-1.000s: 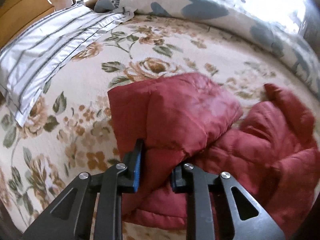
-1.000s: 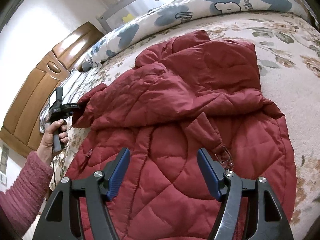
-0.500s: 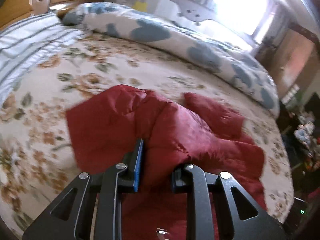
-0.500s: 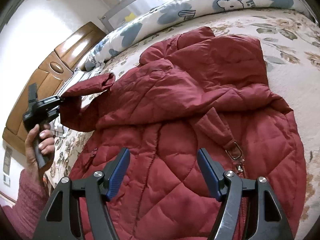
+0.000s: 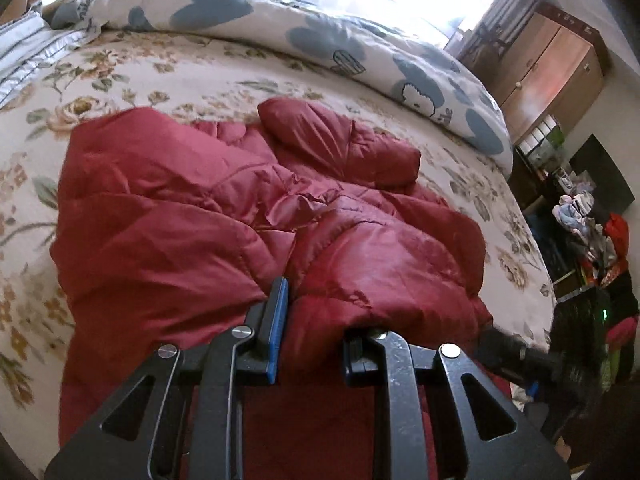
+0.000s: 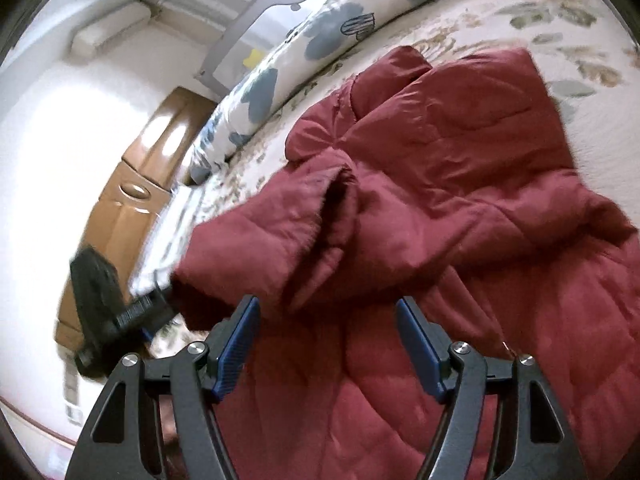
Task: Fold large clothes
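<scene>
At the far left of the left wrist view a striped pillow (image 5: 24,52) is seen at the edge of the flowered bedspread (image 5: 168,76), and behind it a rolled quilt with blue blotches (image 5: 320,44) is laid along the far side of the bed. A red padded jacket (image 5: 168,216) is spread over the middle of the bedspread, its hood (image 5: 336,140) bunched at the far end. Near the camera, a puffy sleeve (image 5: 384,264) is clamped by the left gripper (image 5: 316,328), whose jaws are closed on the fabric and held over the body of the jacket. To the right, past the bed's edge, a wooden wardrobe (image 5: 552,68) is seen, with cluttered shelves below it that cannot be made out clearly. In the right wrist view the wooden headboard (image 6: 132,192) is seen at the left against a white wall, and the left gripper (image 6: 160,304) appears blurred there with the sleeve (image 6: 280,248) stretched from it across the jacket (image 6: 500,208). The right gripper (image 6: 328,344) is held just above the near part of the jacket, its jaws spread wide with nothing between them.
</scene>
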`<state>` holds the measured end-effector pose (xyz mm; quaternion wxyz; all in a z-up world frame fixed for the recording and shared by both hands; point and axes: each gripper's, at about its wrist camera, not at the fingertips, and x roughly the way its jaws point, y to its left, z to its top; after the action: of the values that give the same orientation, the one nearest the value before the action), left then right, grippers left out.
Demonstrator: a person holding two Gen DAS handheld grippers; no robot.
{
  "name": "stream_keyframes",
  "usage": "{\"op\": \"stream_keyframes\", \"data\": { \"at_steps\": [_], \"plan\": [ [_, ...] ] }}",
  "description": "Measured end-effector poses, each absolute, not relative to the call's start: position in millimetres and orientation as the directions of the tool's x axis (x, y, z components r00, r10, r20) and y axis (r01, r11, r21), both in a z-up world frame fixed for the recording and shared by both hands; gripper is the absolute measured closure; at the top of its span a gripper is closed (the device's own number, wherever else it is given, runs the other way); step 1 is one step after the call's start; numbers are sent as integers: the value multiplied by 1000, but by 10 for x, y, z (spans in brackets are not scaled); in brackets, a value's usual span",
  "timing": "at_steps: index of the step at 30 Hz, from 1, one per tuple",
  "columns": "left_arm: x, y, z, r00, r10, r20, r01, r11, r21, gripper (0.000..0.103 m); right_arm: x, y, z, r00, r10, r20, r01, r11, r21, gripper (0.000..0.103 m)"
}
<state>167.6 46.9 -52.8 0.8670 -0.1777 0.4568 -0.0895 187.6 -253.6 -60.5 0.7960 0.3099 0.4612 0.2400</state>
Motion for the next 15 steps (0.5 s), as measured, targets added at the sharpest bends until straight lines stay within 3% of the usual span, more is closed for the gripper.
{"op": "stream_keyframes", "data": {
  "at_steps": [6, 9, 10, 11, 15],
  "plan": [
    [1670, 452, -585, 553, -317, -770, -3, 924, -383, 84, 2227, -2487, -768, 446, 747, -493, -50, 571, 819, 31],
    [1656, 461, -590, 549, -305, -778, -7, 929, -369, 83, 2323, -2399, -785, 441, 752, -490, -52, 566, 823, 55],
    [1650, 467, -588, 547, -304, -780, -7, 930, -368, 82, 2346, -2376, -779, 440, 748, -496, -54, 574, 817, 76],
    [1645, 476, -582, 544, -307, -781, -4, 930, -368, 80, 2354, -2373, -775, 443, 747, -496, -53, 575, 817, 85],
    [1610, 465, -551, 513, -329, -792, 32, 930, -366, 65, 2339, -2427, -631, 487, 721, -493, -84, 600, 795, 94]
  ]
}}
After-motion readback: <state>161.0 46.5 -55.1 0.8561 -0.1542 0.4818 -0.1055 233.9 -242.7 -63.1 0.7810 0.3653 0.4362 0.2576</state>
